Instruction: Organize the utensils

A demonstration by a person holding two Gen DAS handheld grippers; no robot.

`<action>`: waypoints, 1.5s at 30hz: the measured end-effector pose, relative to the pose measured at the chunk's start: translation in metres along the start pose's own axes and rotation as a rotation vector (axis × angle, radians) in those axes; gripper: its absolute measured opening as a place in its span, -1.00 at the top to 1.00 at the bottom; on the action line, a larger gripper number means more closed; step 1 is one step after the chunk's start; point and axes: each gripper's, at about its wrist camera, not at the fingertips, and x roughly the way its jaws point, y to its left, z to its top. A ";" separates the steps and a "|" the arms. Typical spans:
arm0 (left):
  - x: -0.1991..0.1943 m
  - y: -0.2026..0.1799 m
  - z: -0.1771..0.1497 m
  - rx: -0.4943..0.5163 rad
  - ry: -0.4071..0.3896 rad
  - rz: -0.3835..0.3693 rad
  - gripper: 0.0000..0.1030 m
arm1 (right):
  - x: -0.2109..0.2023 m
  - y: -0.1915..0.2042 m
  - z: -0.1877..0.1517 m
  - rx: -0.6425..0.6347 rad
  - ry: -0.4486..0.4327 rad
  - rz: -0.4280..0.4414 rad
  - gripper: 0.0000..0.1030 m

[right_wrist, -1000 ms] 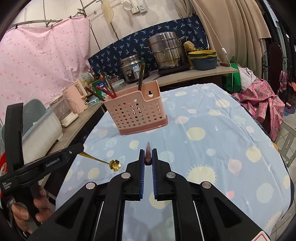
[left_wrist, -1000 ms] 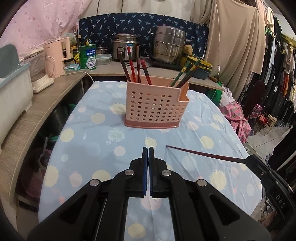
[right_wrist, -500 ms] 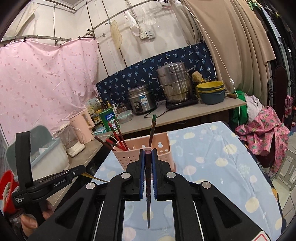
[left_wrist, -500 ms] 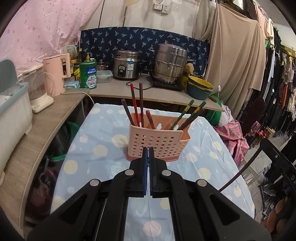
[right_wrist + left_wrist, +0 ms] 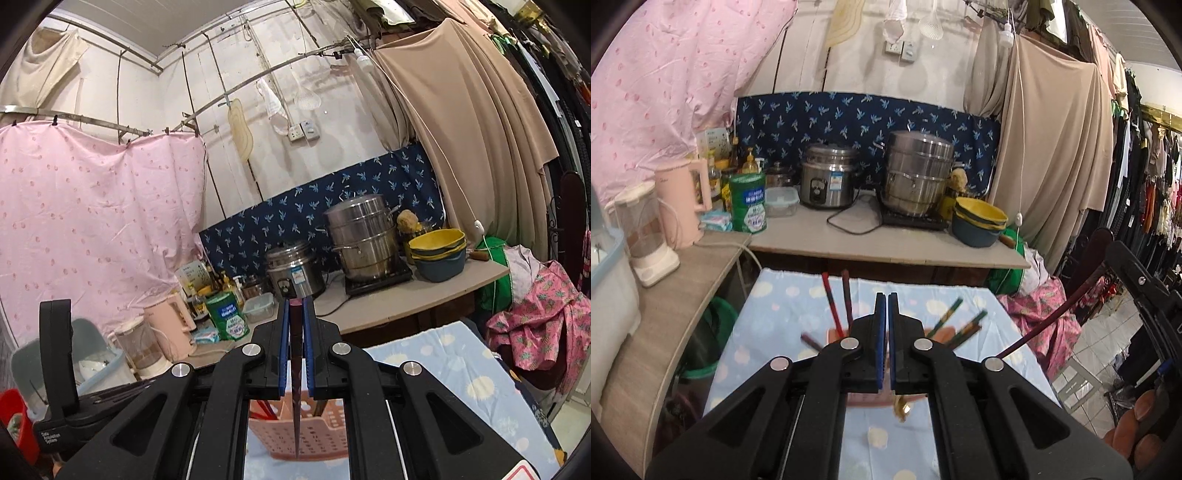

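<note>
A pink perforated utensil holder [image 5: 314,432] stands on the spotted tablecloth, with red, dark and green chopsticks [image 5: 833,306] sticking out of it; my left arm hides most of it in the left wrist view. My right gripper [image 5: 295,314] is shut on a dark red chopstick [image 5: 296,387] that points down over the holder. My left gripper [image 5: 885,306] is shut on a gold utensil, whose end [image 5: 901,406] shows under the jaws above the holder. The chopstick also shows at the right in the left wrist view [image 5: 1052,321].
A counter [image 5: 886,243] behind the table carries a rice cooker [image 5: 827,184], a steel steamer pot [image 5: 918,184], yellow and blue bowls [image 5: 979,225], a green tin and a pink kettle. Clothes hang at the right. A side shelf [image 5: 665,314] runs along the left.
Both grippers have risen and tilted up, so the holder now sits low under them. The chopstick has swung from lying forward to pointing down over the holder.
</note>
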 end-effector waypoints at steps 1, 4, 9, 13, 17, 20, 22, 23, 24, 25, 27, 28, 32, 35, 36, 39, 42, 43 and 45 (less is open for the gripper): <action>0.003 -0.001 0.005 0.002 -0.010 0.000 0.98 | 0.006 0.000 0.003 0.001 -0.010 -0.001 0.87; 0.012 -0.003 0.016 0.010 -0.033 0.012 0.98 | 0.023 0.002 0.008 0.007 -0.025 -0.004 0.87; 0.023 0.004 0.020 0.002 -0.029 0.025 0.98 | 0.051 -0.001 0.005 0.012 0.000 -0.009 0.87; 0.022 0.020 -0.005 0.004 0.008 0.035 0.98 | 0.045 -0.003 -0.009 0.004 0.033 -0.001 0.87; 0.025 0.046 -0.047 -0.027 0.091 0.059 0.97 | 0.027 -0.010 -0.031 0.013 0.081 0.001 0.87; 0.028 0.066 -0.078 -0.040 0.155 0.091 0.97 | 0.012 -0.017 -0.047 0.032 0.114 0.002 0.87; 0.030 0.081 -0.101 -0.066 0.205 0.109 0.97 | 0.001 -0.020 -0.055 0.039 0.126 -0.003 0.87; 0.032 0.086 -0.112 -0.078 0.229 0.115 0.97 | -0.004 -0.023 -0.057 0.046 0.128 -0.007 0.87; 0.035 0.093 -0.122 -0.091 0.253 0.123 0.97 | -0.011 -0.025 -0.059 0.056 0.127 -0.007 0.87; 0.037 0.098 -0.133 -0.103 0.278 0.134 0.96 | -0.018 -0.028 -0.061 0.068 0.125 -0.005 0.87; 0.042 0.107 -0.151 -0.124 0.318 0.149 0.94 | -0.032 -0.030 -0.062 0.087 0.114 -0.003 0.87; 0.044 0.110 -0.158 -0.135 0.334 0.153 0.88 | -0.038 -0.031 -0.063 0.091 0.108 -0.007 0.87; 0.055 0.121 -0.180 -0.182 0.382 0.158 0.38 | -0.060 -0.036 -0.064 0.120 0.094 -0.014 0.87; 0.064 0.121 -0.186 -0.191 0.397 0.155 0.33 | -0.074 -0.041 -0.061 0.143 0.076 -0.024 0.87; 0.069 0.120 -0.188 -0.191 0.403 0.154 0.31 | -0.079 -0.043 -0.060 0.149 0.068 -0.030 0.87; 0.087 0.121 -0.191 -0.210 0.427 0.140 0.23 | -0.088 -0.048 -0.056 0.170 0.058 -0.035 0.86; 0.107 0.120 -0.192 -0.236 0.445 0.130 0.11 | -0.092 -0.049 -0.054 0.156 0.056 -0.043 0.86; 0.113 0.119 -0.192 -0.240 0.452 0.135 0.11 | -0.092 -0.048 -0.054 0.148 0.056 -0.049 0.86; 0.126 0.119 -0.192 -0.249 0.461 0.134 0.11 | -0.089 -0.048 -0.057 0.137 0.064 -0.058 0.86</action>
